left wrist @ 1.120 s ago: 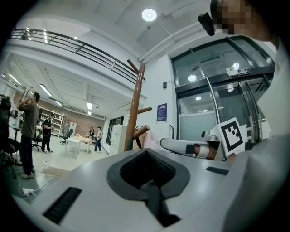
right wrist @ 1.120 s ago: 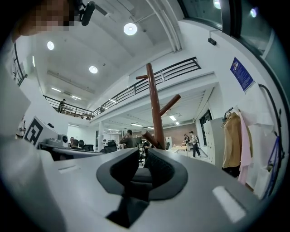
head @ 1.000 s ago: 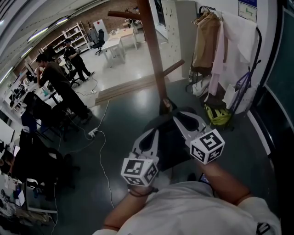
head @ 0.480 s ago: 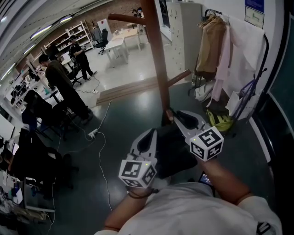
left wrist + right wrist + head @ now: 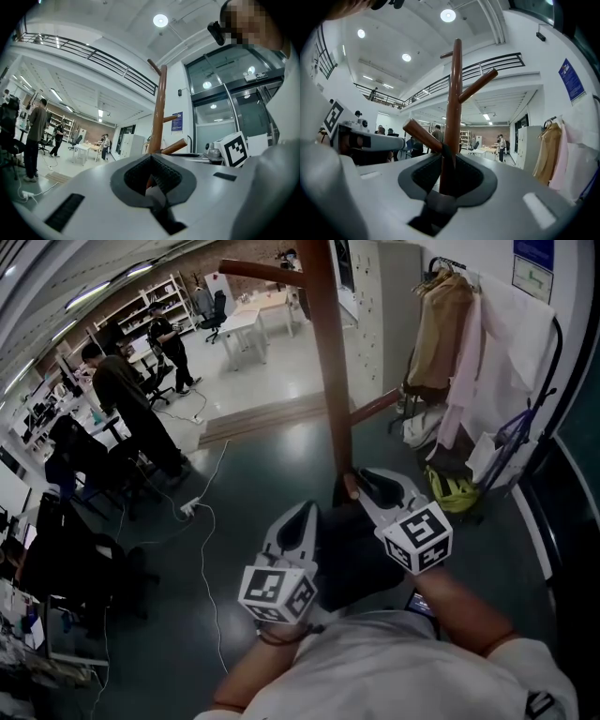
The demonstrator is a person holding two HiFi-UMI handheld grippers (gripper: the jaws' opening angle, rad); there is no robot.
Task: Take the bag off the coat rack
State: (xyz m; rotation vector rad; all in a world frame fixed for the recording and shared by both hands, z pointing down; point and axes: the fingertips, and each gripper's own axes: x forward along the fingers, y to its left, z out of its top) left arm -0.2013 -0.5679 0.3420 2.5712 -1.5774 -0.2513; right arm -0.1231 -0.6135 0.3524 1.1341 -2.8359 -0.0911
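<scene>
The brown wooden coat rack stands just ahead, with slanted pegs. A black bag hangs low against its pole, under both grippers. My right gripper is shut, its tip at the low peg; a dark strap seems to be pinched in the jaws. In the right gripper view the coat rack rises straight above the right gripper, with a dark band at the peg joint. My left gripper is shut over the bag's left side. The left gripper view shows the left gripper below the coat rack.
A clothes rail with coats and a yellow-green bag stands close on the right. A white cable runs over the dark floor at left. People stand by desks at far left. A low step crosses behind the rack.
Both grippers have stayed shut and edged slightly toward the pole. The right gripper's tip has come up against the low peg.
</scene>
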